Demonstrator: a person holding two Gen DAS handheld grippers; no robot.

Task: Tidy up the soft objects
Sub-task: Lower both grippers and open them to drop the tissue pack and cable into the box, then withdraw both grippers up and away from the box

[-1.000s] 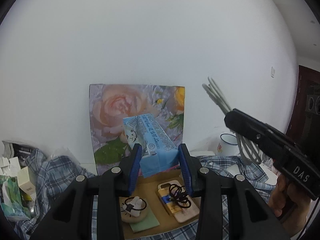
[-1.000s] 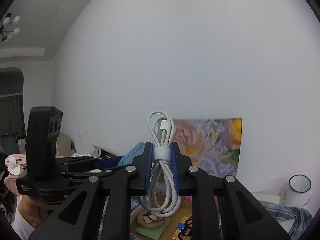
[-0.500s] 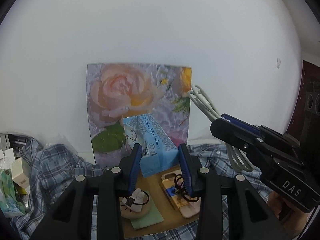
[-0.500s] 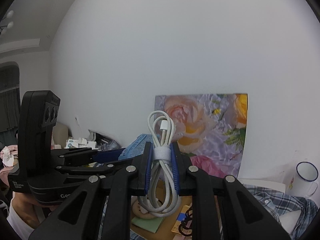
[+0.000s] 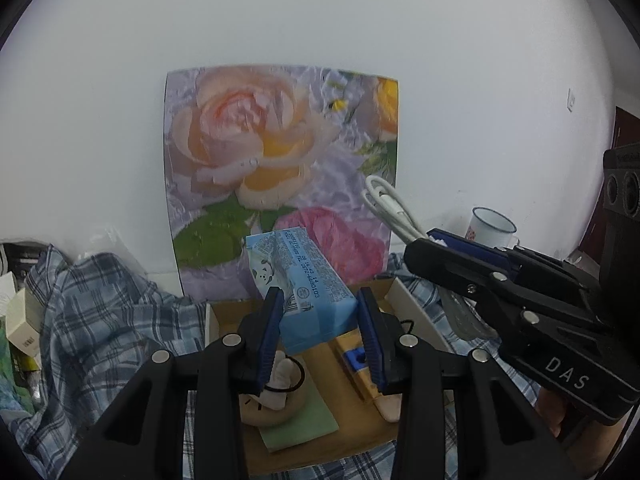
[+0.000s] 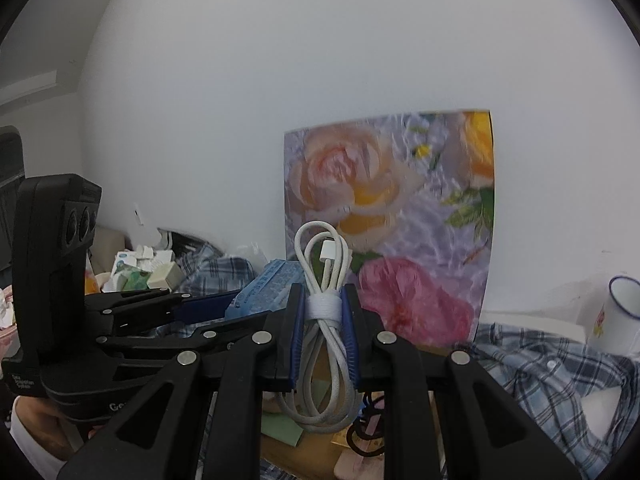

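Note:
My left gripper is shut on a light-blue tissue pack, held tilted above an open cardboard box. My right gripper is shut on a coiled white cable bound with a white strap, its loops sticking up and hanging below the pads. In the left wrist view the right gripper with the white cable comes in from the right, just beside the box. In the right wrist view the left gripper and tissue pack sit to the left.
Inside the box lie a round tan piece with a black hair tie, a green pad and a phone-shaped item. A floral board leans on the white wall. Plaid cloth surrounds the box; an enamel mug stands right, small boxes left.
Both grippers have come down and closer to the box and floral board, each keeping its hold. The right gripper with the cable has swung in nearer the box's right side.

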